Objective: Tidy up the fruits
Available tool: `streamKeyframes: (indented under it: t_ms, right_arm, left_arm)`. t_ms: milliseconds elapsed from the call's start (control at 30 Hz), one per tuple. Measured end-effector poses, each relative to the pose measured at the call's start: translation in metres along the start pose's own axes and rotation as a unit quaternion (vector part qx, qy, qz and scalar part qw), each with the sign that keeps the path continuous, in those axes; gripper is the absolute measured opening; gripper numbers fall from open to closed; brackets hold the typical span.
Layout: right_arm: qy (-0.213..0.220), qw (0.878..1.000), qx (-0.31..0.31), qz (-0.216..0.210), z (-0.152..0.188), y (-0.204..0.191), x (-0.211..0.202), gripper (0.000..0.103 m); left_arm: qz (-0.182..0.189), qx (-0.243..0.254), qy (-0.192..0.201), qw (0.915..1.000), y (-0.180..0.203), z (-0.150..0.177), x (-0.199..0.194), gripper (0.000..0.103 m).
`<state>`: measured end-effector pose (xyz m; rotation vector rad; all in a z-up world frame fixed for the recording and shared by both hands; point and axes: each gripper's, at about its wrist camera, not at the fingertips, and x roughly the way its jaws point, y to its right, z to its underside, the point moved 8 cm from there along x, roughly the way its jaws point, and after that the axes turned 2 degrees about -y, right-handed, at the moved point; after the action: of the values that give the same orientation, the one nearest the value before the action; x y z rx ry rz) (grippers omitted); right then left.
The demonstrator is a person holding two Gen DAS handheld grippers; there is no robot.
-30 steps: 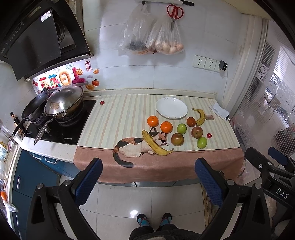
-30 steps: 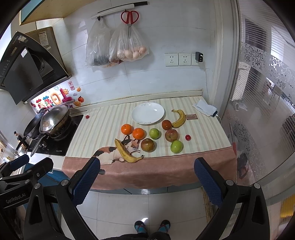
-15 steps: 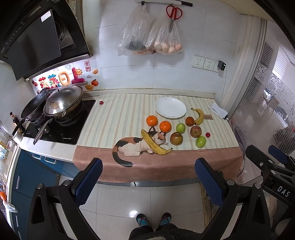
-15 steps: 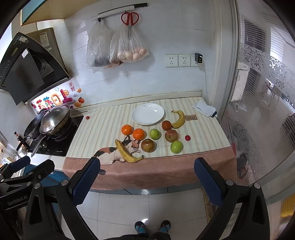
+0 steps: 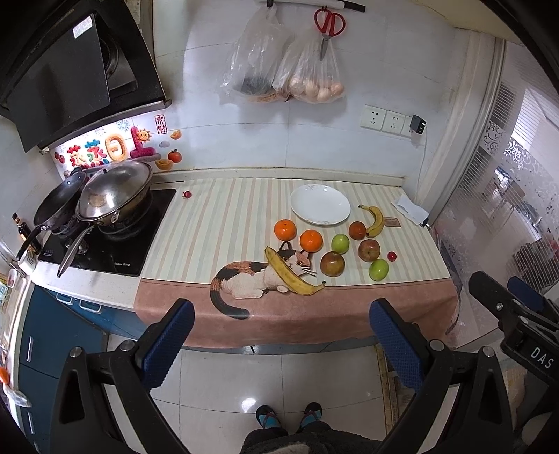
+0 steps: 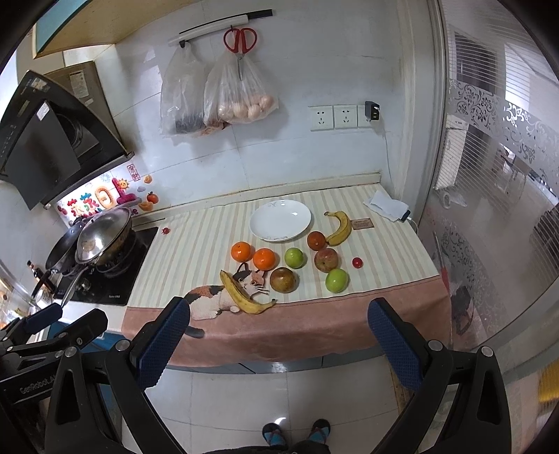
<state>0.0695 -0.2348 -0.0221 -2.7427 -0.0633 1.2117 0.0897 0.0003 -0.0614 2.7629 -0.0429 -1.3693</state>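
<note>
Right, both tools hang out in front of the counter, above the tiled floor and well apart from any fruit: the left gripper [image 5: 279,340] has its blue-padded jaws spread wide with nothing between them, and the right gripper [image 6: 277,337] is just as wide and just as empty. Up on the striped cloth [image 5: 223,223] the fruit is laid out loose. The white plate [image 5: 320,208] sits toward the back wall with nothing on it. Just in front of it, two oranges [image 5: 285,229] lie side by side, then a green apple [image 5: 340,243] and a dark reddish fruit [image 5: 357,230] touching the tip of the small banana [image 5: 375,220], which curves off to the plate's right. Nearer the cloth's edge sit a brownish-red apple [image 5: 332,263], a red apple [image 5: 369,250] and a second green apple [image 5: 378,269], with a small red cherry tomato [image 5: 392,256] just beside them. The long banana [image 5: 288,274] lies diagonally across the printed cat [image 5: 251,279]. Over on the left, a lidded wok [image 5: 115,197] rests on the stove, and on the wall, red scissors [image 5: 329,26] hang above bags.
</note>
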Motion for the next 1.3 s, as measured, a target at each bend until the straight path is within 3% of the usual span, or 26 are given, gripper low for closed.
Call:
streamKeyframes:
  t_ms: [300, 400, 533, 667, 833, 1033, 1167, 1200, 1300]
  right_arm:
    - [-0.011, 0.997, 0.067, 0.019, -0.037, 0.041, 0.06, 0.103]
    - [-0.019, 0.997, 0.071, 0.034, -0.055, 0.062, 0.092, 0.103]
    - [-0.046, 0.995, 0.076, 0.04, -0.077, 0.091, 0.154, 0.103]
    - [-0.087, 0.992, 0.08, 0.034, -0.098, 0.121, 0.232, 0.103]
    - [-0.149, 0.986, 0.072, 0.026, -0.12, 0.154, 0.338, 0.103]
    - [-0.209, 0.973, 0.09, 0.026, -0.131, 0.187, 0.44, 0.103]
    - [-0.243, 0.965, 0.091, 0.037, -0.127, 0.2, 0.501, 0.102]
    - [-0.251, 0.963, 0.09, 0.04, -0.126, 0.203, 0.517, 0.101]
    - [-0.273, 0.956, 0.097, 0.047, -0.122, 0.209, 0.557, 0.096]
  left_arm:
    - [-0.003, -0.029, -0.028, 0.9992, -0.012, -0.034, 0.074, 0.102]
    - [-0.014, -0.046, -0.061, 0.9969, -0.014, -0.041, 0.119, 0.102]
    - [-0.009, -0.084, -0.129, 0.988, -0.013, -0.039, 0.189, 0.101]
    - [-0.023, -0.124, -0.194, 0.9729, -0.01, -0.027, 0.256, 0.095]
    - [-0.033, -0.194, -0.285, 0.9381, -0.005, 0.001, 0.334, 0.092]
    - [-0.046, -0.262, -0.349, 0.8986, -0.008, 0.024, 0.396, 0.091]
    - [-0.062, -0.291, -0.373, 0.879, -0.014, 0.037, 0.419, 0.074]
    - [-0.064, -0.296, -0.375, 0.8763, -0.015, 0.039, 0.422, 0.073]
    - [-0.076, -0.297, -0.379, 0.8735, -0.017, 0.042, 0.428, 0.053]
